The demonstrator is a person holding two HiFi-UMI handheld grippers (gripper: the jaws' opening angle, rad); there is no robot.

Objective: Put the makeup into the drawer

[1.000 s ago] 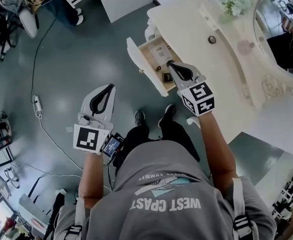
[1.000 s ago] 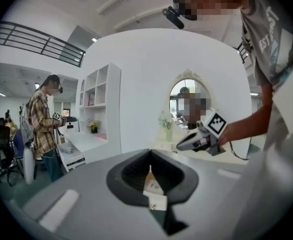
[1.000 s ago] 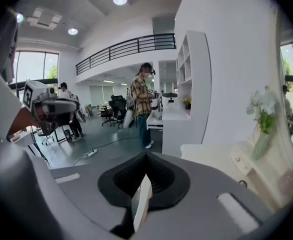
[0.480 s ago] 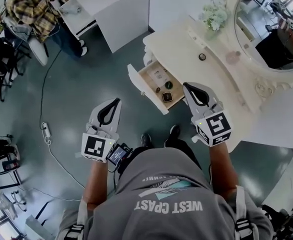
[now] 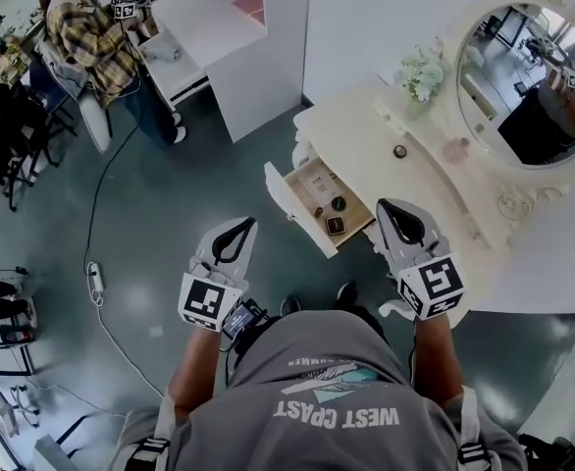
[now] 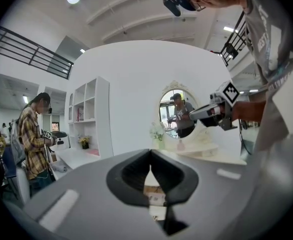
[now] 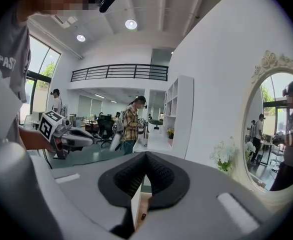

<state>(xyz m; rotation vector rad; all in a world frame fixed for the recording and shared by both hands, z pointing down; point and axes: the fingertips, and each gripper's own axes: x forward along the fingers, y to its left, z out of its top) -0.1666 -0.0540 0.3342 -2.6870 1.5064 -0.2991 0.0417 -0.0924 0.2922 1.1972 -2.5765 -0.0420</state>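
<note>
1. As the head view looks down, the drawer (image 5: pixel 289 204) of the cream dressing table (image 5: pixel 435 180) stands pulled out toward the picture's lower left; its front panel's long axis runs upper left to lower right. Inside lies the makeup: one dark squarish compact (image 5: pixel 336 226) at the lower end and one round dark pot (image 5: pixel 339 203) just above it, both flat; at this size no pointing direction can be told. Flanking the drawer, the left gripper (image 5: pixel 242 226) is over the floor and the right gripper (image 5: pixel 389 208) over the table's edge, both aimed up the picture.
2. Left gripper view: jaws together at the tips, nothing between them. Part of the drawer shows through the slot beneath; an oval mirror (image 6: pixel 179 109) stands ahead.
3. Right gripper view: jaws closed, pads meeting, empty. The drawer's front panel, edge-on, shows below them; flowers (image 7: pixel 224 159) stand beside the mirror.
</note>
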